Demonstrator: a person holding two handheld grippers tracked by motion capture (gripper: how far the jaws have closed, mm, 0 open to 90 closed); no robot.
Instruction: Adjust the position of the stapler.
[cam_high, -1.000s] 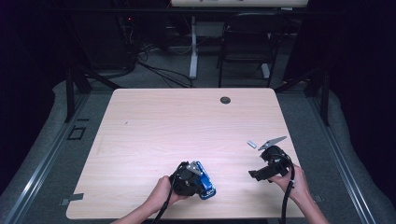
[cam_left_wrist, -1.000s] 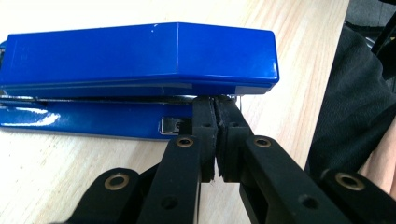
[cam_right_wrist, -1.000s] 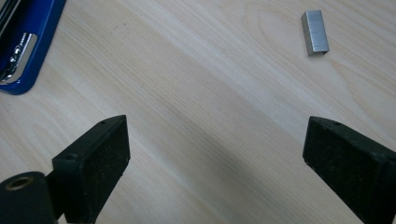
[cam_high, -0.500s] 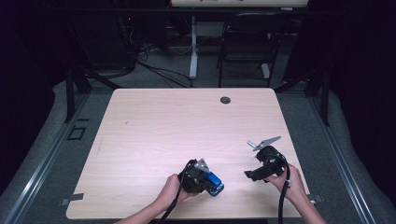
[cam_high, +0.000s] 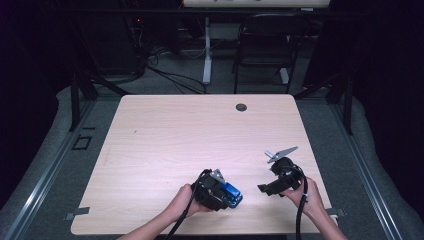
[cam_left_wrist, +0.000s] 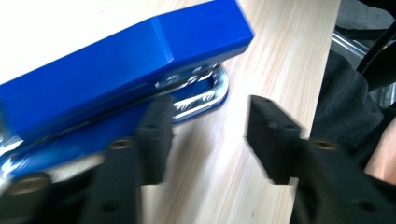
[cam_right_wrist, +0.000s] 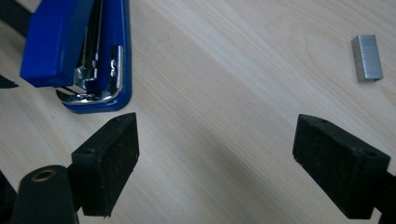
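A blue stapler lies on a light wooden table, close to the table's near edge and right of its middle. The stapler is the landmark for everything else here.

The left gripper, held in the person's left hand, sits directly against the stapler's left side. Its jaws have just been opening and now stand apart, pressing on nothing. In the left gripper view one black jaw lies beside the stapler's metal front end and the other hangs over bare wood. This looks like a release, leaving the stapler resting flat on its base.

The right gripper, in the right hand, hovers just to the right of the stapler with its jaws spread wide and nothing between them, pointed towards the stapler's nose. It seems poised to take over or steady it.

A small silvery strip of staples lies on the wood to the right of the stapler, beyond the right gripper, probably waiting to be loaded.

Far behind the stapler, near the table's back edge, is a round dark cable hole. Beyond that the room is dim, with a grey floor, a black chair and loose cables.
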